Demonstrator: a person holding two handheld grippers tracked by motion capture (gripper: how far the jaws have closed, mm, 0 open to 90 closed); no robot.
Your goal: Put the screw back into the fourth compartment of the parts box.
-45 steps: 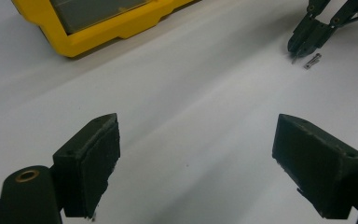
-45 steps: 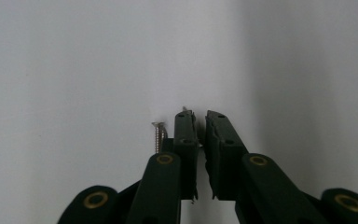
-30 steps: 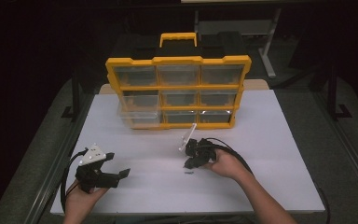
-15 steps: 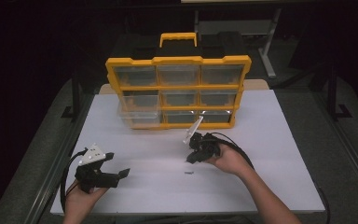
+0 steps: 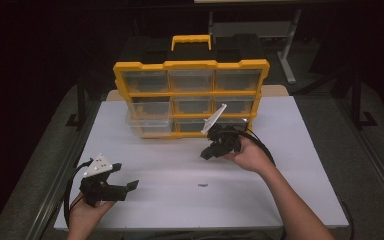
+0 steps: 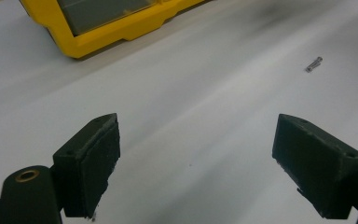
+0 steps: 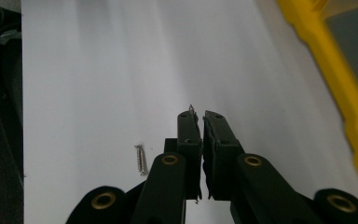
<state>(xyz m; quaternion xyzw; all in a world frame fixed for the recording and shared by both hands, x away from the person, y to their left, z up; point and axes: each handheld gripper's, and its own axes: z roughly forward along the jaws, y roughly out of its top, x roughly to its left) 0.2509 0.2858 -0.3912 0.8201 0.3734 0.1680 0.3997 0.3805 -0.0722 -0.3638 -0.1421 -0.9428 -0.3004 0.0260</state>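
Tiny screw tip (image 7: 191,108) poking out from the closed jaws of the right gripper (image 5: 211,150), so clamped on a small screw, pinched right at the pad ends. Held up off the white table (image 5: 290,165), just in front of the yellow organizer (image 5: 190,95), bottom row side, near but not touching.

Second loose screw (image 5: 203,185) lying flat on the table, below and a bit toward the near edge from the right gripper, well clear of it. Same one visible in the right gripper view (image 7: 141,159), left of the jaws, and in the left gripper view (image 6: 313,64), far off to the upper right.

Left gripper (image 5: 117,187) resting low at the near-left of the table, jaws spread wide, nothing between them, just bare table. Well apart from both screws.

One clear drawer (image 5: 147,117) on the organizer's left side pulled partway out. Can't tell what's inside the drawers.
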